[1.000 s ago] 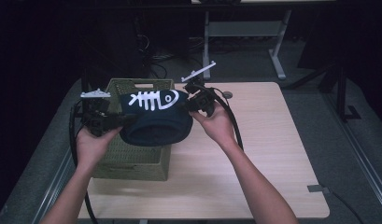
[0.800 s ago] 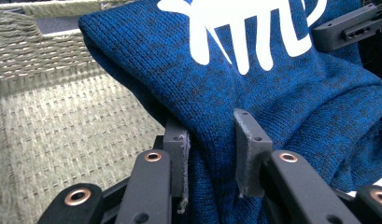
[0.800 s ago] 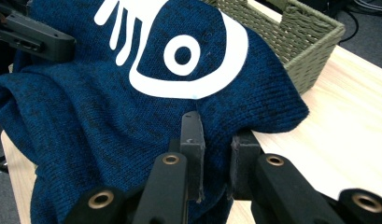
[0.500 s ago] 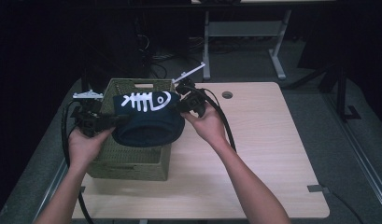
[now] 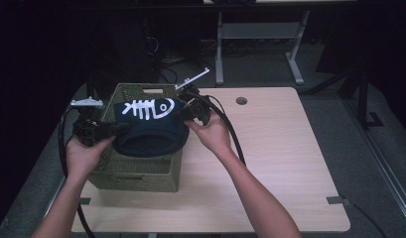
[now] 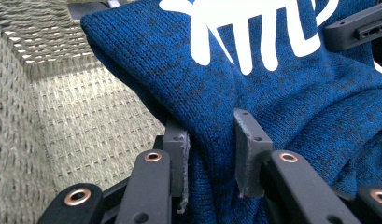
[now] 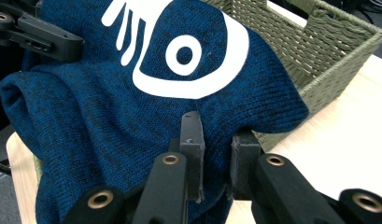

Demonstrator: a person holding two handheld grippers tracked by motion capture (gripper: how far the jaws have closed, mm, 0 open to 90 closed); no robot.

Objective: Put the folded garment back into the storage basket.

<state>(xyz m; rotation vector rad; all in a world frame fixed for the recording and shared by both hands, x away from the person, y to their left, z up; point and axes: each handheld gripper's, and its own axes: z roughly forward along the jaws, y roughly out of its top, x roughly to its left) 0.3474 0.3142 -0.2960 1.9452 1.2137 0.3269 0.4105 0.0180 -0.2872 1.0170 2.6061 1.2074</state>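
**Blue hat going into the basket**

Now, from the high view, two hands hold a dark blue knit hat (image 5: 150, 130) over a green woven basket (image 5: 136, 171). The basket sits at the left end of the wooden surface (image 5: 275, 163). The left tool (image 5: 107, 130) pinches the hat's left edge, and the right tool (image 5: 186, 115) pinches its right edge. The hat hangs just above the basket's open top.

In the left gripper view, the two black jaws are squeezed tight on a fold of the hat (image 6: 282, 107). The inside wall of the basket (image 6: 81, 121) is right below.

In the right gripper view, the jaws are clamped on the other edge of the hat (image 7: 132, 116). The basket's rim (image 7: 319, 79) is behind it.

To do this well, I think both hands should go down together, keep the hat level, and let go only when it rests inside.

There are no words to read. The hat has a white fish-bone picture (image 5: 150, 107) with a round eye.
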